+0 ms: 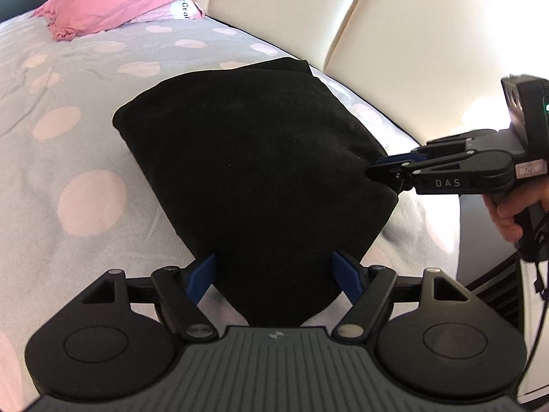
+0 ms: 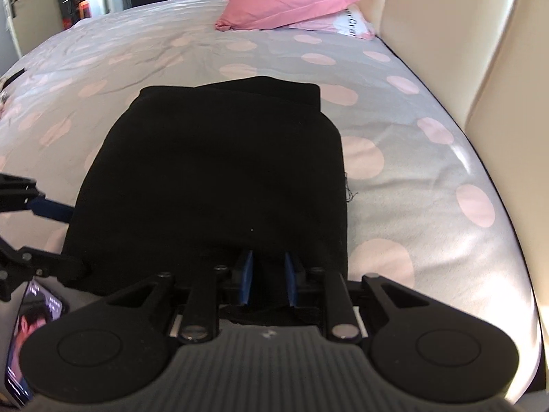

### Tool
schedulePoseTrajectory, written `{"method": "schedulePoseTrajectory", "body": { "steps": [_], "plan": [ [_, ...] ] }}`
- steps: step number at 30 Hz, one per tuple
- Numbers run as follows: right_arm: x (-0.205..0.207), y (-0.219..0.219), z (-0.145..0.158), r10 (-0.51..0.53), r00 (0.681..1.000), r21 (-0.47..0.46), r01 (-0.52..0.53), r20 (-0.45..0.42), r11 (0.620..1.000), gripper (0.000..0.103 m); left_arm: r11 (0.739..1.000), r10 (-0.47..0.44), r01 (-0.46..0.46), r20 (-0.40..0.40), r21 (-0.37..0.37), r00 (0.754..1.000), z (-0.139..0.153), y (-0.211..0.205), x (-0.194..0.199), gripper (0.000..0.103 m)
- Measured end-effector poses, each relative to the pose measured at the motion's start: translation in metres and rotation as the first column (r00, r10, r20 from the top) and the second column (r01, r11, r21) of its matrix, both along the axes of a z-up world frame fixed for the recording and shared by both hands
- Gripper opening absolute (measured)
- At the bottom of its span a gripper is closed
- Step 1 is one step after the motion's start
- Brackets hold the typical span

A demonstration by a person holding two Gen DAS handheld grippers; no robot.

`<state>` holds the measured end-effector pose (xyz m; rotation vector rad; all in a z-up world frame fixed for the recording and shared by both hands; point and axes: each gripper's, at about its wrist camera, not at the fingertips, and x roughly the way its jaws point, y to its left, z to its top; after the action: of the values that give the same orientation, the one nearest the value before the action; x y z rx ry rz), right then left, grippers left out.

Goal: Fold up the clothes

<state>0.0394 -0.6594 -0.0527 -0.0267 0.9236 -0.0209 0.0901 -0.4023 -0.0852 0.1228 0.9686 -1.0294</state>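
A black folded garment [image 1: 254, 158] lies on the grey bedspread with pink dots [image 1: 68, 144]. My left gripper [image 1: 274, 274] stands open at the garment's near corner. The cloth runs between its wide-set blue fingers [image 1: 202, 276]. My right gripper [image 1: 377, 171] comes in from the right and is shut on the garment's right edge. In the right wrist view the garment [image 2: 212, 171] fills the middle. The right gripper [image 2: 269, 274] pinches its near hem between narrow-set blue pads [image 2: 247, 276]. The left gripper [image 2: 68, 237] straddles the garment's left edge.
A pink pillow [image 2: 284, 3] lies at the bed's far end on a white printed one [image 2: 350, 24]. A cream padded headboard [image 1: 394, 34] runs along the bed's right side. A phone [image 2: 31, 312] with a lit screen lies by the left gripper. A hand [image 1: 511, 213] holds the right gripper's handle.
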Motion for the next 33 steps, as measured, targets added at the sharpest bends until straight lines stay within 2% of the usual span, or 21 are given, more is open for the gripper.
{"method": "schedulePoseTrajectory", "body": {
  "steps": [6, 7, 8, 9, 12, 14, 16, 19, 23, 26, 29, 33],
  "plan": [
    [-0.001, 0.018, 0.019, -0.069, 0.998, -0.054, 0.068, -0.001, 0.996, 0.026, 0.999, 0.003, 0.000, 0.065, -0.037, 0.998, 0.032, 0.037, -0.010, 0.063],
    [-0.002, 0.021, 0.025, -0.085, 0.996, -0.050, 0.085, 0.004, 0.995, 0.031, 0.999, 0.007, -0.004, 0.077, -0.040, 0.997, 0.038, 0.046, -0.012, 0.063],
    [-0.004, 0.024, 0.030, -0.103, 0.995, -0.042, 0.103, 0.008, 0.994, 0.043, 0.999, 0.013, -0.010, 0.090, -0.039, 0.996, 0.044, 0.055, -0.014, 0.063],
    [-0.006, 0.027, 0.036, -0.115, 0.993, -0.015, 0.116, 0.009, 0.993, 0.048, 0.999, 0.022, -0.019, 0.102, -0.037, 0.995, 0.051, 0.065, -0.015, 0.063],
    [-0.013, 0.040, 0.056, -0.127, 0.992, 0.058, 0.126, 0.015, 0.990, 0.053, 0.998, 0.054, -0.049, 0.136, -0.037, 0.989, 0.071, 0.095, -0.020, 0.068],
    [-0.017, 0.057, 0.071, -0.117, 0.993, 0.064, 0.115, 0.027, 0.991, 0.062, 0.996, 0.080, -0.073, 0.161, -0.047, 0.984, 0.086, 0.118, -0.024, 0.073],
    [-0.021, 0.077, 0.087, -0.096, 0.995, 0.070, 0.093, 0.042, 0.993, 0.064, 0.994, 0.106, -0.097, 0.185, -0.056, 0.977, 0.100, 0.142, -0.027, 0.074],
    [-0.028, 0.116, 0.111, -0.032, 0.996, 0.079, 0.025, 0.086, 0.997, 0.075, 0.986, 0.164, -0.154, 0.217, -0.062, 0.962, 0.120, 0.179, -0.031, 0.074],
    [-0.039, 0.172, 0.140, 0.045, 0.985, 0.092, -0.061, 0.168, 0.994, 0.081, 0.971, 0.238, -0.232, 0.289, -0.055, 0.927, 0.147, 0.224, -0.045, 0.075],
    [-0.049, 0.213, 0.158, 0.089, 0.971, 0.084, -0.110, 0.221, 0.990, 0.081, 0.962, 0.270, -0.266, 0.334, -0.060, 0.903, 0.164, 0.253, -0.061, 0.076],
    [-0.062, 0.253, 0.171, 0.138, 0.952, 0.055, -0.159, 0.274, 0.986, 0.088, 0.938, 0.344, -0.329, 0.383, -0.105, 0.857, 0.179, 0.281, -0.080, 0.076],
    [-0.096, 0.310, 0.190, 0.201, 0.902, -0.005, -0.215, 0.383, 0.977, 0.091, 0.901, 0.427, -0.414, 0.446, -0.132, 0.787, 0.192, 0.309, -0.106, 0.076]
  ]
}}
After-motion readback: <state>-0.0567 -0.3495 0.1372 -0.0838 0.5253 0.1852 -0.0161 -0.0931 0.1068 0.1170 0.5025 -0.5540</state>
